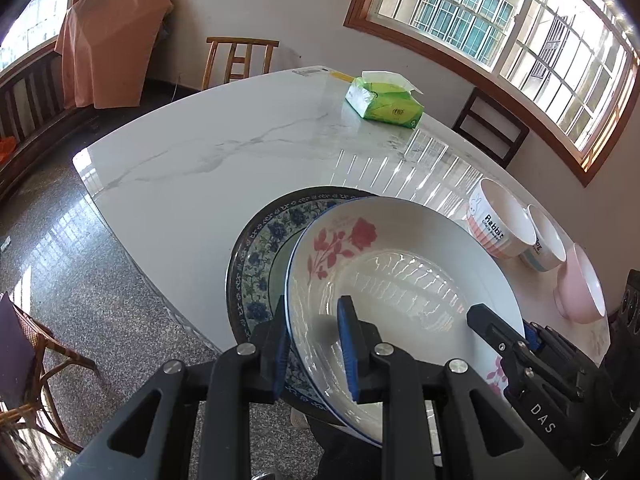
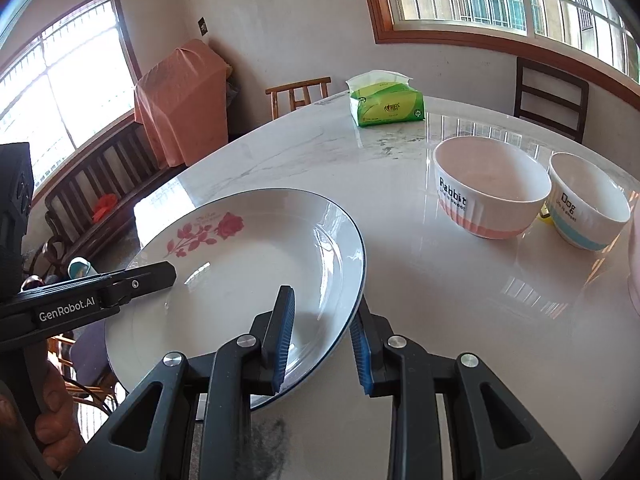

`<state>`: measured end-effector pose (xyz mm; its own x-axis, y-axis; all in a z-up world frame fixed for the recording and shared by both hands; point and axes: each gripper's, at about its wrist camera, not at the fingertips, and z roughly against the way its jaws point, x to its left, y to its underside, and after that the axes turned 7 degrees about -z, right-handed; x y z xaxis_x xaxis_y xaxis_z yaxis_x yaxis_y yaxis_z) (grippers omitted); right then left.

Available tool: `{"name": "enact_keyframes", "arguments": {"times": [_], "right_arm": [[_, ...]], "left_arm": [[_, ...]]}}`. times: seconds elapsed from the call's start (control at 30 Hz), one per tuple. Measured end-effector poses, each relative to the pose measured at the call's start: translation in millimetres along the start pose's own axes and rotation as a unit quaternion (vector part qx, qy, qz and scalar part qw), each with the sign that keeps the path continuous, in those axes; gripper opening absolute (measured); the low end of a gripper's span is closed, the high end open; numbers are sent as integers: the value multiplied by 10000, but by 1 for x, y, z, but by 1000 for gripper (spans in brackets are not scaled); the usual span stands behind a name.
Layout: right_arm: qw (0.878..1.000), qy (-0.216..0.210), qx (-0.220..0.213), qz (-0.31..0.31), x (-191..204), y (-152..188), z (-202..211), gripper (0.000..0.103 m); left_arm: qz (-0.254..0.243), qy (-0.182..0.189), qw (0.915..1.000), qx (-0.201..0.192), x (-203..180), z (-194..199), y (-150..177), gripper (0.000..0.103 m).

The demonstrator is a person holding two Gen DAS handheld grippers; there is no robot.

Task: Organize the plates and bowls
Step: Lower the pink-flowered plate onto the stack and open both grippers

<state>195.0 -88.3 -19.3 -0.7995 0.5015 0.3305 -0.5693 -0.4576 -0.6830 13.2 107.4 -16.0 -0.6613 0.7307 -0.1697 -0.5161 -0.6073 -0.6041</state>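
A white plate with a red rose print point(image 1: 400, 264) point(image 2: 248, 264) hangs tilted over the table's near left part, carried by both grippers. My left gripper point(image 1: 314, 350) is shut on the plate's near left rim. My right gripper point(image 2: 322, 344) is shut on its near right rim. Under it a plate with a blue floral border point(image 1: 260, 248) lies on the marble table point(image 1: 200, 168); the right wrist view hides it. A Rabbit bowl point(image 1: 500, 220) point(image 2: 492, 188), a Dog bowl point(image 1: 546, 244) point(image 2: 588, 204) and a pink bowl point(image 1: 580, 288) stand to the right.
A green tissue pack point(image 1: 384, 104) point(image 2: 386, 104) lies at the table's far side. Wooden chairs point(image 1: 240, 60) point(image 2: 550, 96) stand beyond the far edge and a rattan chair point(image 1: 32, 360) at the near left. The table's left edge drops to a speckled floor point(image 1: 80, 240).
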Motion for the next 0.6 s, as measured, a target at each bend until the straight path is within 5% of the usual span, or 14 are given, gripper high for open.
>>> {"name": "enact_keyframes", "arguments": {"times": [0.6], "right_arm": [[9998,-2,78,175,16,-2,-20,26]], "left_arm": [[146,-80,9998,72,17,-12,-1,21]]}}
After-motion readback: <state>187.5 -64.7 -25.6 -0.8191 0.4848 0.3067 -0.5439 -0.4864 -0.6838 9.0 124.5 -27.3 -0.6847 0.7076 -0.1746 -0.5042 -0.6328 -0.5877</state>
